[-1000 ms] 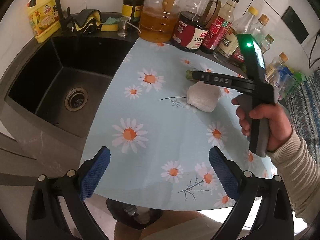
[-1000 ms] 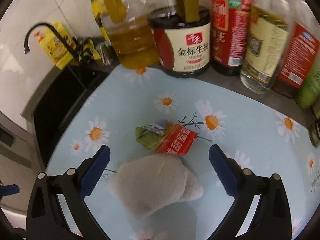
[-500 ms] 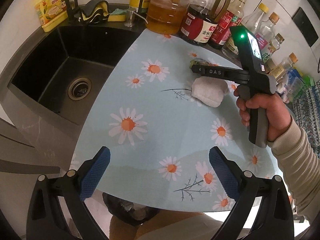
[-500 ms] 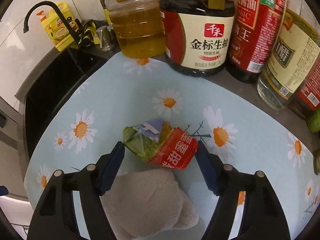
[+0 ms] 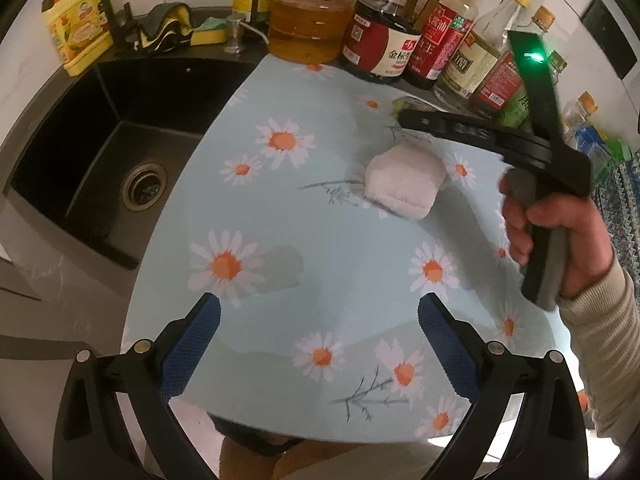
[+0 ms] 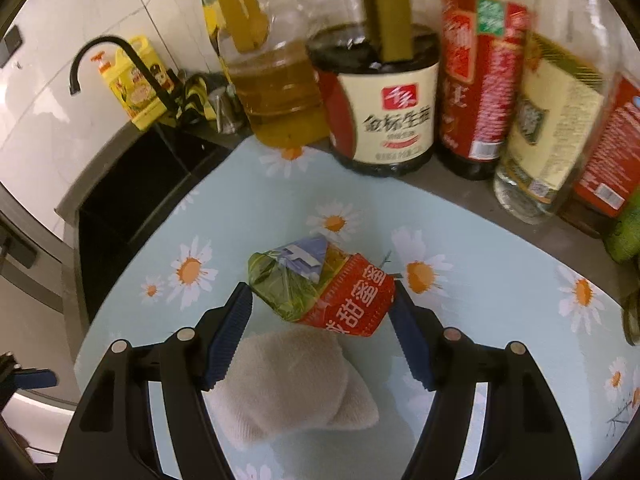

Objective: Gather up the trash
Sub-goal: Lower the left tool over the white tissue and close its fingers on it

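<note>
A crumpled green and red snack wrapper [image 6: 348, 304] sits on the daisy-print mat [image 6: 480, 320], just beyond a white folded cloth [image 6: 288, 380]. My right gripper [image 6: 320, 300] is shut on the wrapper, one blue pad against its green end and the other against its red end. In the left wrist view, a hand holds the right gripper [image 5: 408, 118] above the white cloth [image 5: 404, 184], and only a green tip of the wrapper [image 5: 400, 102] shows past it. My left gripper [image 5: 319, 308] hangs open over the mat's near part with nothing between its fingers.
A black sink [image 5: 120, 152] with a drain lies left of the mat. Several sauce and oil bottles [image 5: 384, 52] line the back wall, close behind the wrapper. A yellow soap bottle [image 5: 76, 36] stands by the faucet. Something dark [image 5: 248, 440] lies below the counter's front edge.
My right gripper reached forward past the cloth and its jaws closed from wide open onto the wrapper. The left gripper drifted lower toward the mat, still open.
</note>
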Tool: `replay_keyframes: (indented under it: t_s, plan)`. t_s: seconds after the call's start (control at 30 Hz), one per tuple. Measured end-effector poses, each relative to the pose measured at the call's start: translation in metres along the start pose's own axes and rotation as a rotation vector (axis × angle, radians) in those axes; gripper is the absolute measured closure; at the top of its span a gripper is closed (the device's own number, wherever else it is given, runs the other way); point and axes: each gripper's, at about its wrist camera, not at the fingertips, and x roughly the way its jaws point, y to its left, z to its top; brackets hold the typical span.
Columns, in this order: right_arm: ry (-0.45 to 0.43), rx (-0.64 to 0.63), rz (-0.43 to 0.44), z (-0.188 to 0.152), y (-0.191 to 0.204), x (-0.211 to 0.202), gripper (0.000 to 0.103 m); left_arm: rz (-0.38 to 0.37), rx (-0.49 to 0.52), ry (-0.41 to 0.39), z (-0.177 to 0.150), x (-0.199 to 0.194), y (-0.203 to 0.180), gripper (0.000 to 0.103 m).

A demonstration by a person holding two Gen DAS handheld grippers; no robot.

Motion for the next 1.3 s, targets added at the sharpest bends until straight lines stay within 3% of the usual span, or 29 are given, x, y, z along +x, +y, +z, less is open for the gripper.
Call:
replay_keyframes:
  t_s: [0.27, 0.77, 0.93, 1.1, 1.3]
  plan:
    - [-0.041, 0.061, -0.007, -0.017, -0.029, -0.047, 0.034, -0.031, 0.09, 0.023, 0.028, 0.023, -0.026, 0.007]
    - [-0.044, 0.225, 0.008, -0.098, -0.071, -0.094, 0.034, -0.054, 0.289, 0.051, 0.087, 0.081, -0.083, 0.008]
    - [-0.045, 0.256, 0.017, -0.117, -0.079, -0.099, 0.034, -0.023, 0.259, 0.056, 0.097, 0.094, -0.082, 0.008]
    - [-0.059, 0.289, 0.033, -0.127, -0.087, -0.102, 0.034, -0.023, 0.285, 0.094, 0.098, 0.108, -0.086, 0.021]
    - [-0.066, 0.299, 0.066, -0.132, -0.087, -0.102, 0.034, -0.046, 0.282, 0.091, 0.099, 0.11, -0.085, 0.051]
